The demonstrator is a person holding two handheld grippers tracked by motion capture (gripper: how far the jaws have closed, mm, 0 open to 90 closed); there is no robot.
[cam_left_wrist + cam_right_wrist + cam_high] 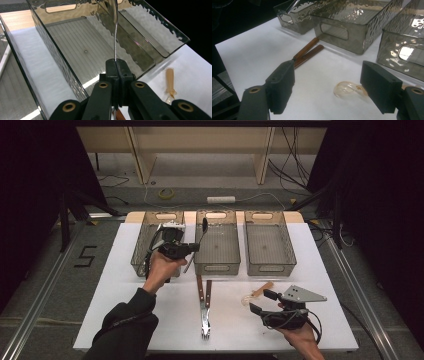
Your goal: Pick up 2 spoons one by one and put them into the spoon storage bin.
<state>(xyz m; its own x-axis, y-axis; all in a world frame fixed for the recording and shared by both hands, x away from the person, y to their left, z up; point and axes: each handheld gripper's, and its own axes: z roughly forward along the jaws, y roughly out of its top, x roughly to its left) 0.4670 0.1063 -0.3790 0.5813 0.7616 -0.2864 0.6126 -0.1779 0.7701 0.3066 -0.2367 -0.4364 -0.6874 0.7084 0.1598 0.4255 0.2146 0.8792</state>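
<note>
Table [125, 320], white top: I have three smoked clear bins at the far edge. Left bin [145, 245] already has one utensil; middle bin [217, 247] and right bin [270, 245] look empty.

L gripper [192, 247]: jaws fully shut on a spoon [115, 37], bowl end up over the middle bin, not yet dropped. Near wall of that bin is just below it.

R gripper [262, 302]: jaws wide apart, nothing held.

Left to sort, I'd say: two wood-handled pcs [204, 300], side by side at table centre, and a clear plastic spoon [347, 88] between the R jaws.
</note>
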